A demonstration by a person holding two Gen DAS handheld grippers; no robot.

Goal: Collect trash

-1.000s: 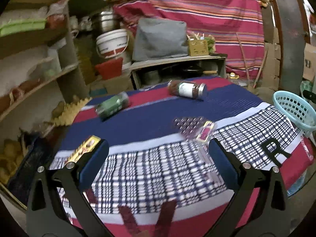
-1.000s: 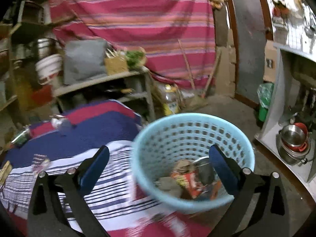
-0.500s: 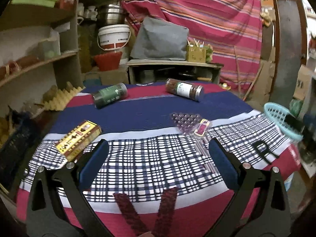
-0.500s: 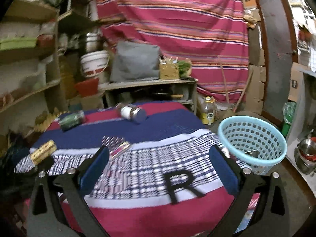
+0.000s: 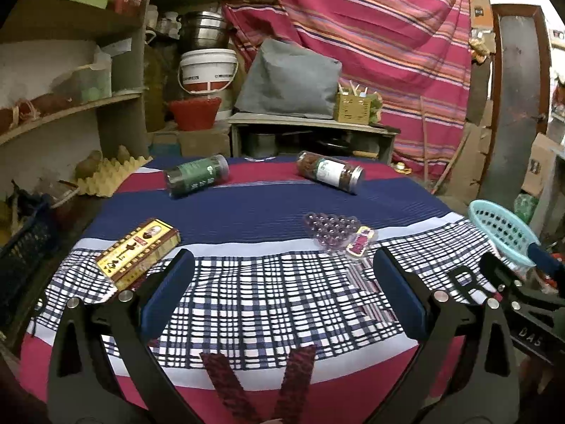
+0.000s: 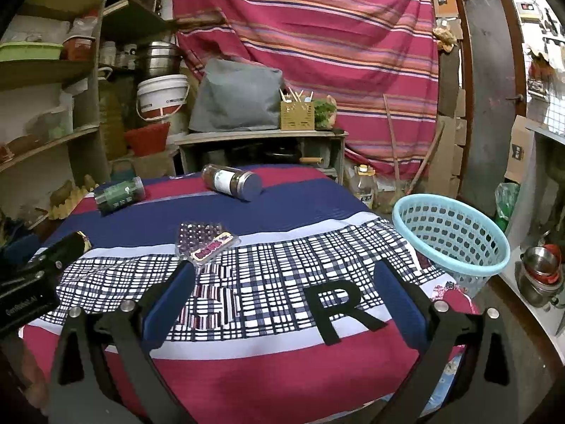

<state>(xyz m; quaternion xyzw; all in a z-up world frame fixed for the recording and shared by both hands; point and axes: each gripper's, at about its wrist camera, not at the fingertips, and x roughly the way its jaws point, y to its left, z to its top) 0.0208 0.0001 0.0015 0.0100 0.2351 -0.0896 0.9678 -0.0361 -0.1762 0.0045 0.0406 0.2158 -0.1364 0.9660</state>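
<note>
On the cloth-covered table (image 5: 268, 212) lie a yellow box (image 5: 137, 252), a green-label jar (image 5: 196, 176) on its side, a white-label jar (image 5: 328, 172) on its side and a clear blister pack (image 5: 337, 235). The jars (image 6: 119, 194) (image 6: 231, 182) and blister pack (image 6: 206, 242) also show in the right wrist view. A light blue basket (image 6: 453, 236) stands off the table's right edge; it also shows in the left wrist view (image 5: 501, 231). My left gripper (image 5: 282, 296) is open and empty above the near edge. My right gripper (image 6: 282, 296) is open and empty above the near right corner.
Shelves (image 5: 67, 113) with clutter and an egg tray (image 5: 106, 176) stand at the left. A low bench (image 5: 310, 123) with a grey cushion and a bucket (image 5: 208, 70) is behind the table. Steel pots (image 6: 540, 275) sit on the floor at the right.
My right gripper has swung from above the basket back to the table's near right corner. My left gripper has pulled back and levelled. Both stay open.
</note>
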